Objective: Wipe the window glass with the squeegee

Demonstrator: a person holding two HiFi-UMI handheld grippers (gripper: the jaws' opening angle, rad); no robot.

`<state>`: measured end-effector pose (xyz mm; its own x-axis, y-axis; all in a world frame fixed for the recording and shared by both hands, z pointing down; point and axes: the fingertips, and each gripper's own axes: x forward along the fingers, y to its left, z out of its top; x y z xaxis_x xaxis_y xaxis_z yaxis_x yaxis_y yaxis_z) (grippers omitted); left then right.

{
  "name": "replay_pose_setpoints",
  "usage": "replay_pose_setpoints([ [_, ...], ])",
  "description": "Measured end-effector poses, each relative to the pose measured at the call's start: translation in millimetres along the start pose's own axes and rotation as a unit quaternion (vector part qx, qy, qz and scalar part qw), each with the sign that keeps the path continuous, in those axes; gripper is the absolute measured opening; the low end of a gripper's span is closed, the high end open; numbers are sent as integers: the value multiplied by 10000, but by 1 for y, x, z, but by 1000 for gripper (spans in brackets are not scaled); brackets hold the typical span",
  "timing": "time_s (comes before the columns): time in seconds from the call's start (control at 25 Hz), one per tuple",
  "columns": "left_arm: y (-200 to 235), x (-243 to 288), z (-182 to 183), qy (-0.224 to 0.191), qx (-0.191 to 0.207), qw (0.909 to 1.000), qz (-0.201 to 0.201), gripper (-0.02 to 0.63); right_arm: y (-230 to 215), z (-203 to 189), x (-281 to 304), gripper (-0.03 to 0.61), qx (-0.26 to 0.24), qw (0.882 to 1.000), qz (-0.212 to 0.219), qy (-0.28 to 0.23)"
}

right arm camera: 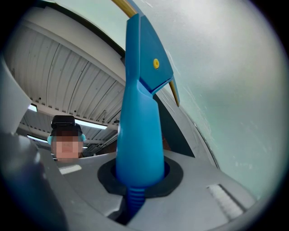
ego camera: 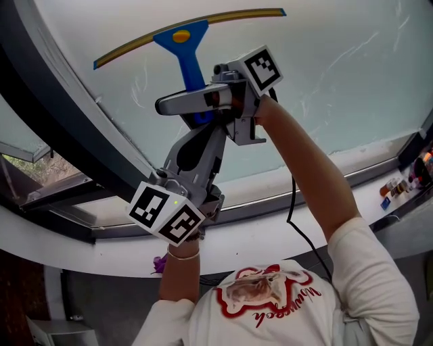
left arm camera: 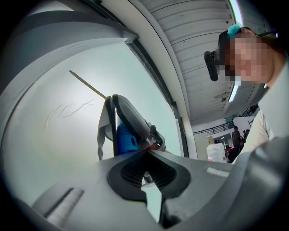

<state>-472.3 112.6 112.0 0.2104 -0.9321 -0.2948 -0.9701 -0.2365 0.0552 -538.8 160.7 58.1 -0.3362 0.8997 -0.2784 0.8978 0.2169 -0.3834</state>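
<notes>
Squeegee (ego camera: 184,42) held to the window glass (ego camera: 325,74), wiping stroke judged in hand.
Its handle (right arm camera: 137,135) is pinched in the right claw (right arm camera: 137,173), with the blade (ego camera: 223,17) high on the glass. The left claw (left arm camera: 143,155) is pressed together, empty, just below. A steady downward pull is judged needed next.

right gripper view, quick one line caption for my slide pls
The right gripper clamps the blue squeegee by its handle, blade up at the window glass.
</notes>
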Motion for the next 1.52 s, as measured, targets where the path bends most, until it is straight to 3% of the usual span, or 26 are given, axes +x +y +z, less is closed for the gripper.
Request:
replay_pose_setpoints([
  [1.52, -3, -28, -79, 680, -630, 9956, 93, 6, -29, -77, -21, 55, 499, 9984, 6, -257],
])
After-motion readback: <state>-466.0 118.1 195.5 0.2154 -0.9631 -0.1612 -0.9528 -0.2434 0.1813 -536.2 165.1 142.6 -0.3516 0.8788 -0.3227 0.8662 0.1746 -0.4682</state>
